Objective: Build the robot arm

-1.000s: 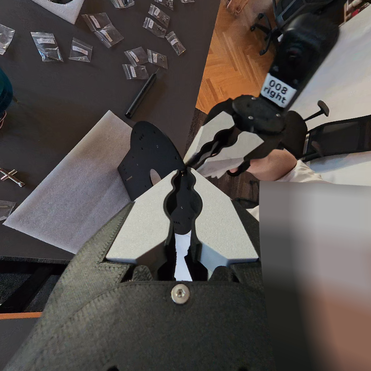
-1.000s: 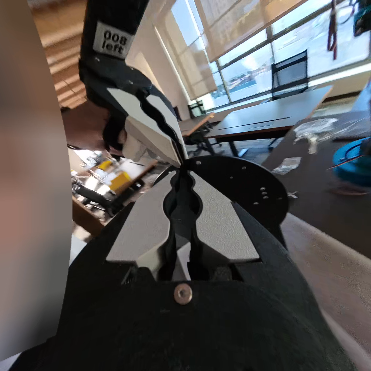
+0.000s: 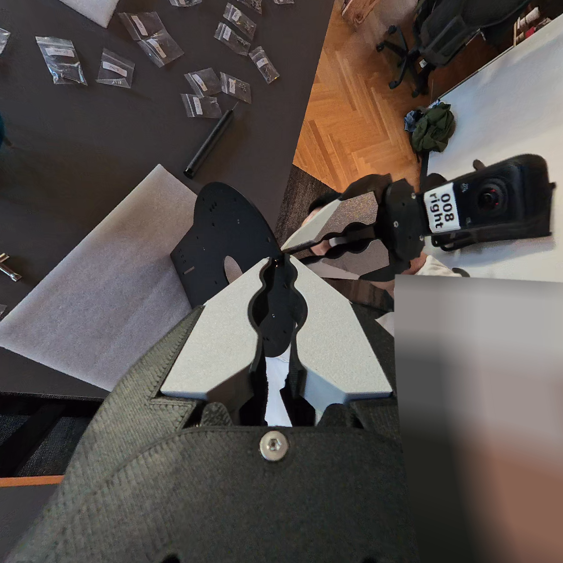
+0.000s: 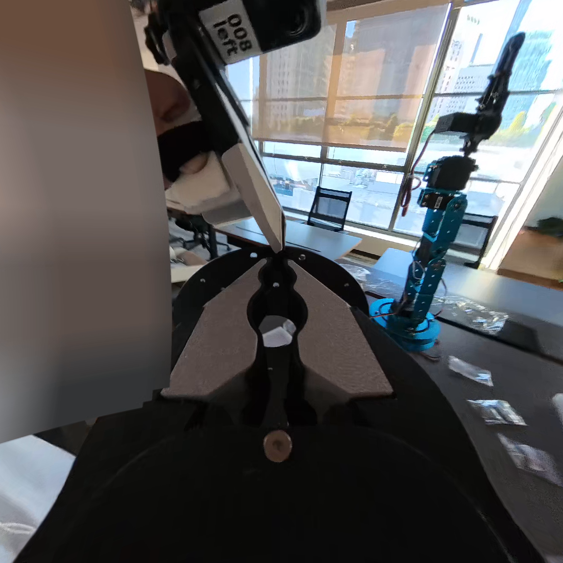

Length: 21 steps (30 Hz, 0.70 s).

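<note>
A black round plate [image 3: 225, 237] with small holes and an oval cutout is held up on edge above a white foam sheet [image 3: 100, 274]. My left gripper [image 3: 278, 259] is shut on the plate's rim, with the plate running between its grey fingers. My right gripper [image 4: 277, 259] is shut on the same plate [image 4: 329, 274] from the other side. In the left wrist view the right gripper [image 3: 285, 251] comes in from the right, its tips meeting mine at the rim. In the right wrist view the left gripper [image 4: 278, 248] comes down from above.
Several small plastic bags of hardware [image 3: 201, 105] and a black rod-like tool [image 3: 210, 141] lie on the dark table [image 3: 76, 137]. A metal tool [image 3: 9, 271] lies at the left edge. A blue robot arm [image 4: 426, 274] stands on the table to the right, with more bags [image 4: 496, 416] near it. Less than 4 cm separates the two grippers' tips.
The right gripper has swung from the upper right to lie more level on the right. Its view has turned toward the windows and the blue robot arm. Both grippers keep hold of the plate.
</note>
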Tool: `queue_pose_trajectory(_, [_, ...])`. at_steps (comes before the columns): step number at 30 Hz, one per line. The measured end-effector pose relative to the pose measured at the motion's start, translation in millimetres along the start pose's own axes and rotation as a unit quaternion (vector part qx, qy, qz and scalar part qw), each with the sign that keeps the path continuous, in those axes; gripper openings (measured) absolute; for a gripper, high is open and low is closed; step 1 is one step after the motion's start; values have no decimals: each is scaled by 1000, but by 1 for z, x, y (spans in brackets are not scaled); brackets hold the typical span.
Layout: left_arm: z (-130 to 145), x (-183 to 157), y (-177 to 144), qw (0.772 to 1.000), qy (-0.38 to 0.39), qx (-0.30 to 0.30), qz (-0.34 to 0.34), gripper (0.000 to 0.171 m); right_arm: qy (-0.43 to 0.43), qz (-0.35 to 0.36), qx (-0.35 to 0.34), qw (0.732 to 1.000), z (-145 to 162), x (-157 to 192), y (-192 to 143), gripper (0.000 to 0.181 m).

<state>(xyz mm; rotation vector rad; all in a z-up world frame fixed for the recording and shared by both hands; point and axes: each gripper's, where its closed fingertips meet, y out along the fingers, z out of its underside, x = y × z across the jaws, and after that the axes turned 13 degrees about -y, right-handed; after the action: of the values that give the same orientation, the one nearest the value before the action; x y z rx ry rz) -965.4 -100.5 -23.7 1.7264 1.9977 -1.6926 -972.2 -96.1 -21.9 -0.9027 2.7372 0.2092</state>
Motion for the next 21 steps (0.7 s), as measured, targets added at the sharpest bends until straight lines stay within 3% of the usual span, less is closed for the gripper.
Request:
queue_pose_trajectory(7, [0,2,-2,1000,-1,-3,-1,5,84,-18,-25,996,0,1,3,3])
queue_pose_trajectory(11, [1,1,-2,1000,2,-1,1,5,-69,-6,21,997,1,1,1,4])
queue_pose_trajectory(15, [1,1,-2,1000,2,0,2,5,-251,29,81,964,4,1,-1,4])
queue_pose_trajectory(21, [2,0,-1,1000,4,1,4,5,-319,52,106,940,3,-3,1,8])
